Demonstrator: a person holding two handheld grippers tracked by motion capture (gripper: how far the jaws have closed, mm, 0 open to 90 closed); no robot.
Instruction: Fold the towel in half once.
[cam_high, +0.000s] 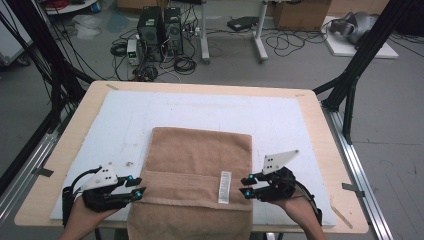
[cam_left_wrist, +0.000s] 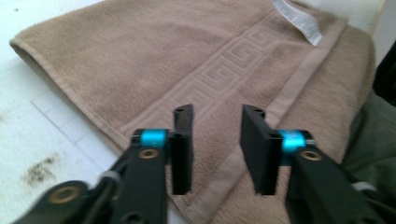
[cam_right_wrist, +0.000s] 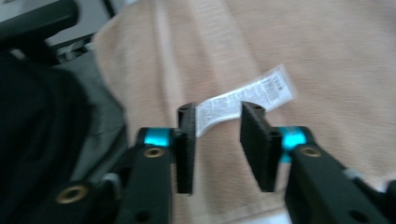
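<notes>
A brown towel (cam_high: 200, 165) lies folded on the white mat, its near end hanging over the table's front edge. A white care label (cam_high: 225, 187) shows near its front right. My left gripper (cam_high: 139, 187) hovers at the towel's left edge, jaws apart, with nothing between them. In the left gripper view its jaws (cam_left_wrist: 215, 144) stand over the towel's patterned border (cam_left_wrist: 224, 70). My right gripper (cam_high: 247, 186) sits at the towel's right edge, also open and holding nothing. In the right gripper view its jaws (cam_right_wrist: 217, 144) frame the label (cam_right_wrist: 247, 95) above the towel (cam_right_wrist: 327, 56).
The white mat (cam_high: 125, 120) covers most of the wooden table (cam_high: 70, 130). Black frame posts (cam_high: 350, 80) stand at the table's right and left. Computer towers (cam_high: 160, 30) and cables lie on the floor beyond the far edge.
</notes>
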